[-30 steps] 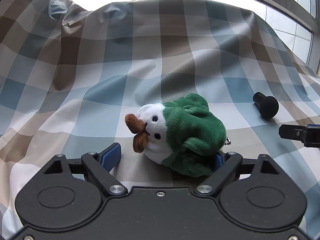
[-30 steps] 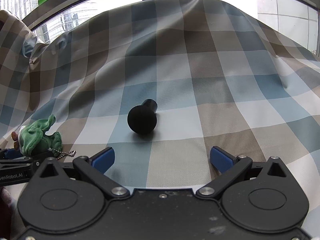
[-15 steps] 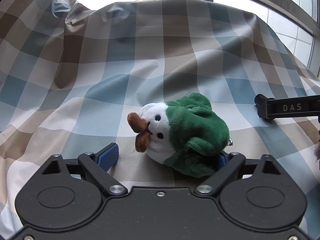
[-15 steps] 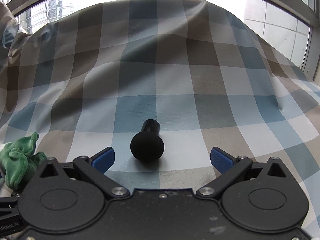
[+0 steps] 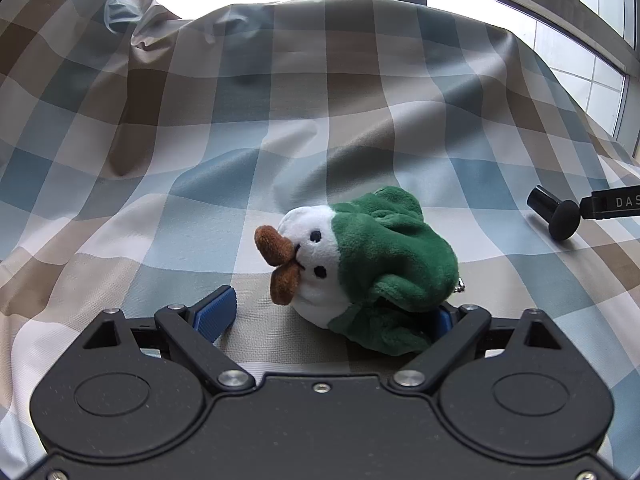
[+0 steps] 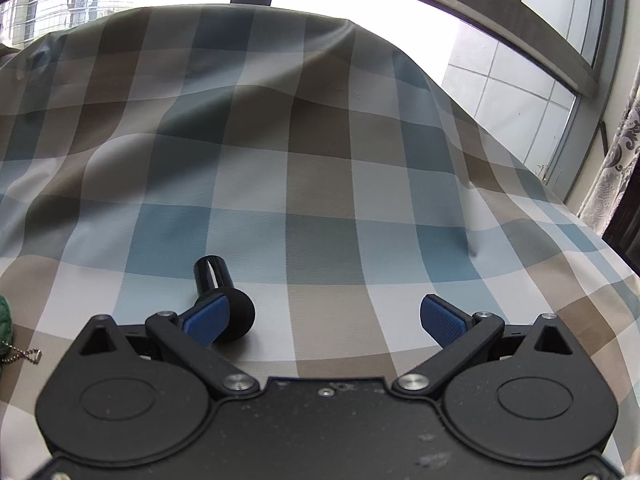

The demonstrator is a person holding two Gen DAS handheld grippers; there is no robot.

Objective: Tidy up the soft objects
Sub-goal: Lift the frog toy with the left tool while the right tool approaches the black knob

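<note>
A small plush toy [image 5: 360,268], white-faced with a green hood and brown tufts, lies on the checked cloth [image 5: 280,140] between the jaws of my left gripper [image 5: 328,316]. That gripper is open: its left pad [image 5: 214,312] stands clear of the toy, while the toy's green edge hides most of the right pad. My right gripper [image 6: 323,319] is open with only cloth between its fingers. The toy's green edge [image 6: 4,320] and its bead chain [image 6: 20,356] show at the far left of the right wrist view.
A black mushroom-shaped knob [image 6: 224,296] lies just ahead of my right gripper's left pad, also seen as the knob [image 5: 558,216] at the right of the left wrist view. The cloth [image 6: 320,160] humps up towards a window. A patterned curtain [image 6: 616,168] hangs at the right.
My right gripper has swung to the right and risen, so the black knob has slid from the middle of its view to its left pad. The plush toy has not moved.
</note>
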